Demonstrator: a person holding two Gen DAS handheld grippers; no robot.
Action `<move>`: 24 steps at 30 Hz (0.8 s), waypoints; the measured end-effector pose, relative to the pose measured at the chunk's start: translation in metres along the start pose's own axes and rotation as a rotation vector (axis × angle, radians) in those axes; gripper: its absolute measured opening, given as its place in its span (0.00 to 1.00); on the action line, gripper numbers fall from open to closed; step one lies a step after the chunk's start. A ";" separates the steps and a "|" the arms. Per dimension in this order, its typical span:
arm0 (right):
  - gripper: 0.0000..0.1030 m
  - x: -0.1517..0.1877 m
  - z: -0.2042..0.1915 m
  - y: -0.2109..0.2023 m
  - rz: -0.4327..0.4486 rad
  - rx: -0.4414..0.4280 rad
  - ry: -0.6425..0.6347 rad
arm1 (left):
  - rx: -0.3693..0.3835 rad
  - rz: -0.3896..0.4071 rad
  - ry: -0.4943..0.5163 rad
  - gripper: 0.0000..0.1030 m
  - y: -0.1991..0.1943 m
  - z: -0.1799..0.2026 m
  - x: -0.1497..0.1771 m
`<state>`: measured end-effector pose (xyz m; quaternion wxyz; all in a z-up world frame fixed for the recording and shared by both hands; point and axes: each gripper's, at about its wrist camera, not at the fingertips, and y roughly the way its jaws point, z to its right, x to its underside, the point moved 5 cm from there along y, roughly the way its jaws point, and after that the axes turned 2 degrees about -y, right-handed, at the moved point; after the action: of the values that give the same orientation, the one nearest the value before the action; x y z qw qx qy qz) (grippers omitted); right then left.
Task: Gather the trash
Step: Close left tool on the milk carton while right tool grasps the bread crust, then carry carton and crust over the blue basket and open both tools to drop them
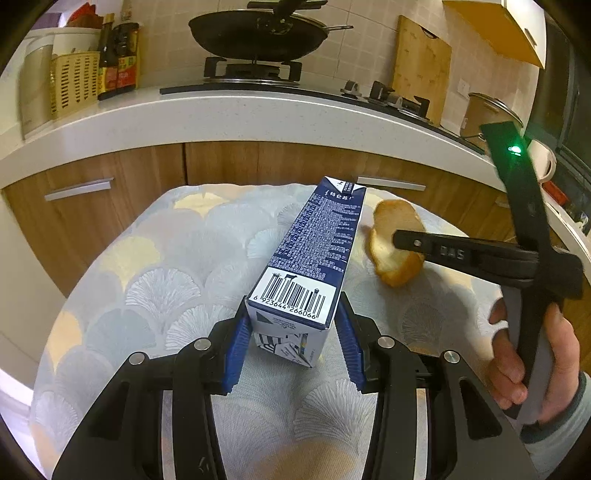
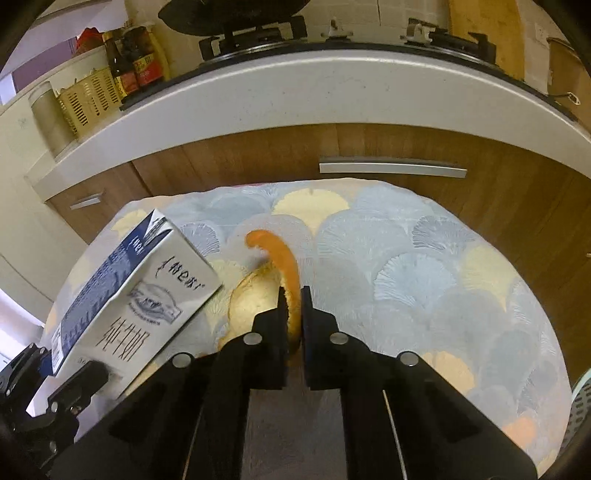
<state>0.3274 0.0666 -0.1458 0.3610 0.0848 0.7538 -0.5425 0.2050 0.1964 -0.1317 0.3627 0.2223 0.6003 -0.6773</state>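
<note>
A blue and white milk carton (image 1: 314, 254) lies tilted over the cloth-covered table (image 1: 166, 266). Its barcoded base end sits between the blue pads of my left gripper (image 1: 291, 336), which press on both of its sides. In the right wrist view the same carton (image 2: 147, 295) slants up at the left. To its right is a curled orange peel (image 1: 388, 218), orange outside and pale inside. My right gripper (image 1: 402, 242) is shut on it. Seen from the right wrist, the peel (image 2: 280, 254) curves up out of the narrow gap at my right gripper (image 2: 293, 295).
Beyond the table runs a white counter (image 1: 258, 114) over wooden cupboard doors (image 1: 110, 206) with metal handles. On it stand a stove with a wok (image 1: 258, 33), sauce bottles (image 1: 118, 59), a yellow basket (image 1: 74, 85) and a cutting board (image 1: 421, 66). A hand (image 1: 554, 354) grips the right tool.
</note>
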 end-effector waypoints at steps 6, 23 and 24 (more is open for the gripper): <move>0.03 0.008 0.020 -0.039 0.060 -0.014 0.067 | 0.073 0.018 -0.036 0.40 -0.010 0.004 0.000; 0.03 0.094 0.152 -0.175 0.165 0.112 0.281 | 0.269 0.062 0.077 0.37 -0.054 0.126 0.023; 0.03 0.100 0.161 -0.184 0.173 0.121 0.296 | 0.286 0.062 0.085 0.36 -0.055 0.137 0.025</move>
<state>0.2321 -0.1742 -0.0945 0.2856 0.2498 0.7544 -0.5356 0.1657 0.0583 -0.0889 0.3223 0.3189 0.5052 -0.7343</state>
